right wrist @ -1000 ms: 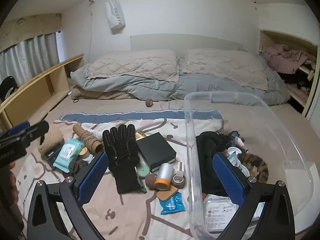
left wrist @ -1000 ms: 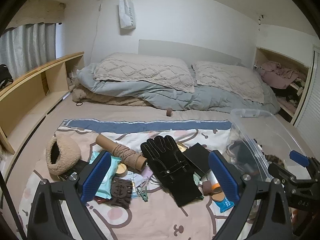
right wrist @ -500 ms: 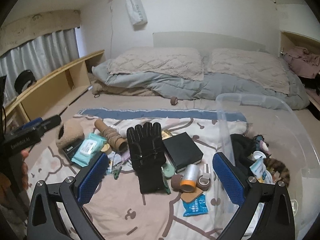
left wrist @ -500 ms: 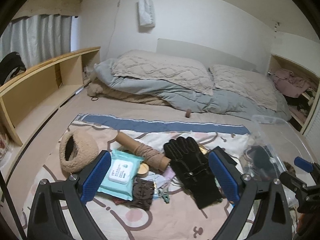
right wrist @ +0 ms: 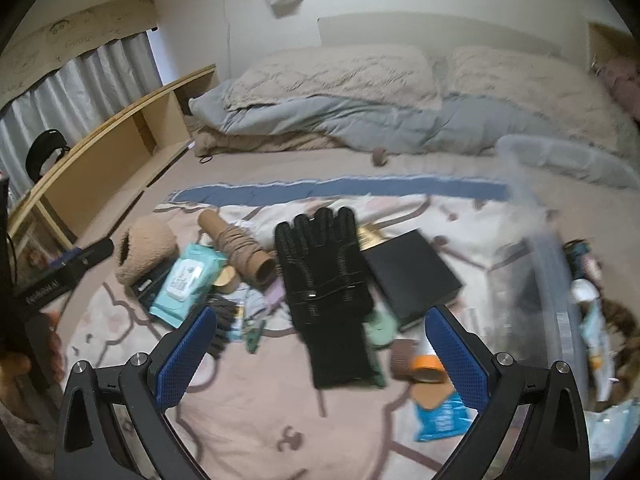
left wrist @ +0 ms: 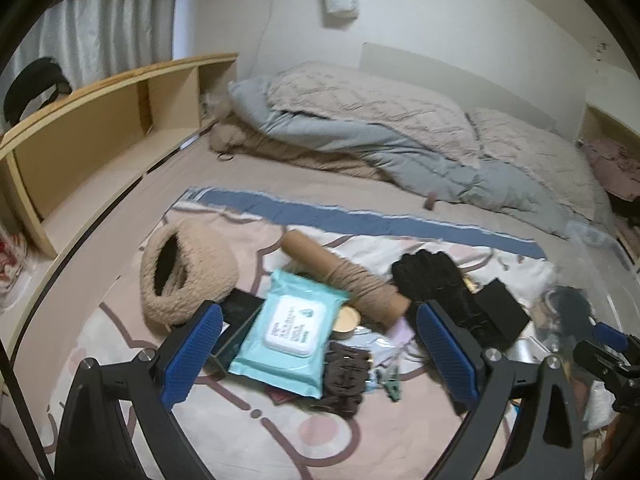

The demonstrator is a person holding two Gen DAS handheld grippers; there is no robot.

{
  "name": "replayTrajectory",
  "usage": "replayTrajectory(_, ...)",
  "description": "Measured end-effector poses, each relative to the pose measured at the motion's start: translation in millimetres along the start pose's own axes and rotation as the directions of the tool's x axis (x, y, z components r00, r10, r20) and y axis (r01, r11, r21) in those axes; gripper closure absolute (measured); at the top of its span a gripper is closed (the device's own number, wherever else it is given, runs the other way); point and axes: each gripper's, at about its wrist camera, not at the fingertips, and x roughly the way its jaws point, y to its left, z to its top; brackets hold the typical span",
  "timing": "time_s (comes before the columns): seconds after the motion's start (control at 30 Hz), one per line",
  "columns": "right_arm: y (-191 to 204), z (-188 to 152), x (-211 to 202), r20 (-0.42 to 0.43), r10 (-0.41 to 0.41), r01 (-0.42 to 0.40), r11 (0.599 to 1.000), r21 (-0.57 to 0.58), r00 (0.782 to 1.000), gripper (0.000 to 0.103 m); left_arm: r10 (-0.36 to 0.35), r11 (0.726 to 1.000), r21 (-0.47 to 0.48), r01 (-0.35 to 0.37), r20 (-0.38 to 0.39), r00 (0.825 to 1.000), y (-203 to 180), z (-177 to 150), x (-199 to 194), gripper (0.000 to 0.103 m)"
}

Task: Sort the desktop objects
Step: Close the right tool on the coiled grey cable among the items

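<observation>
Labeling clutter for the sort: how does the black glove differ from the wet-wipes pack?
The black glove is dark, soft fabric, long, fingers pointing toward the pillows. The wet-wipes pack is a teal plastic rectangle with a white lid, lying partly over a dark flat item. Both lie flat on the patterned blanket, ungrasped.

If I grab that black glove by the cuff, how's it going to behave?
The black glove lies flat and limp across other items, so it will probably droop, fingers trailing. It looks like soft fabric, likely light and easy to pinch. It overlaps a green item, so lifting may nudge that.
</observation>
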Motion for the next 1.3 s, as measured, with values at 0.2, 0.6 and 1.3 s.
replayTrajectory(0.2,31.0,6.1,33.7,-0.048,0.063,-0.064,0.997,-0.032,0.997,0.011,0.069,0.997,-0.029,-0.071,-0.037,0.997,17.3,-1.8,24.5,0.005)
replayTrajectory(0.6,70.8,2.2,112.4,-0.167,0.243,-0.233,0.969,0.077,0.955,0.071,0.091,0.993,-0.055,-0.100,-0.138,0.986,47.7,-11.8,62.3,0.018)
replayTrajectory(1.3,85.1,-26.8,220.7,-0.353,0.291,-0.252,0.955,0.153,0.889,0.071,0.070,0.997,0.040,-0.066,-0.120,0.990,48.7,-9.9,76.5,0.009)
